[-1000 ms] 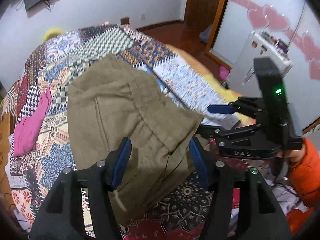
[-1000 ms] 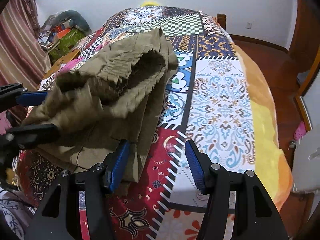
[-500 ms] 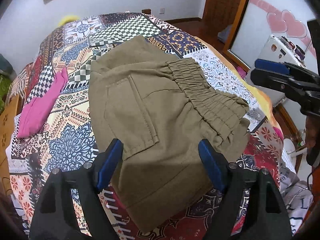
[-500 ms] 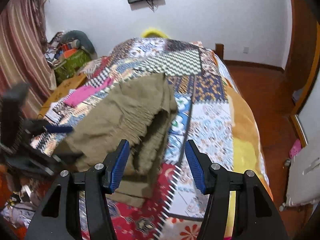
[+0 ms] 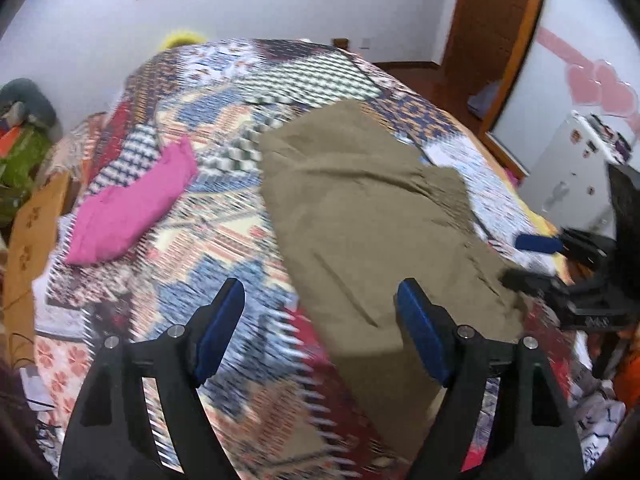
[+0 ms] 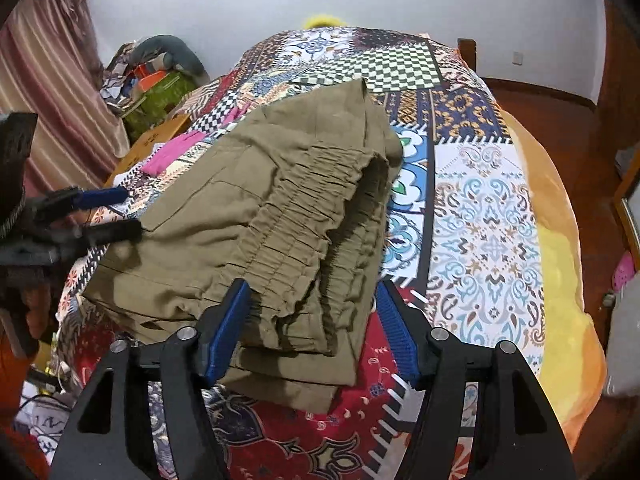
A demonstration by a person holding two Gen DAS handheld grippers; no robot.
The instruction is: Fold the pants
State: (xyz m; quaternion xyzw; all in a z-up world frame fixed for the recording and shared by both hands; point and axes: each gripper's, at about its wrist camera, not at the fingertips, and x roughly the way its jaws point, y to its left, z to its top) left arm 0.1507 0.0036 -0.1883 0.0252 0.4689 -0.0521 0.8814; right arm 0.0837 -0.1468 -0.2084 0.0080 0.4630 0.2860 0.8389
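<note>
Olive pants (image 5: 360,216) lie folded on the patchwork quilt (image 5: 224,240) of a bed, the elastic waistband (image 6: 304,216) at the near right. My left gripper (image 5: 322,332) is open above the quilt, and the pants' left edge runs between its fingers untouched. My right gripper (image 6: 312,332) has its jaws opening around the bunched waistband corner, which lies between the pads without being pinched. In the left wrist view, the right gripper (image 5: 528,260) is at the pants' right edge. The right wrist view has the left gripper (image 6: 100,212) at the pants' left side.
A pink garment (image 5: 128,212) lies on the quilt left of the pants. A cardboard box (image 5: 32,232) and a pile of clutter (image 6: 160,76) stand beside the bed's left side. To the right are a white cabinet (image 5: 572,168) and wooden floor (image 6: 560,104).
The pants hung lifted between the left gripper's jaws; now they lie flat on the bed. The left gripper opened wide and swung left. The right gripper came closer over the waistband.
</note>
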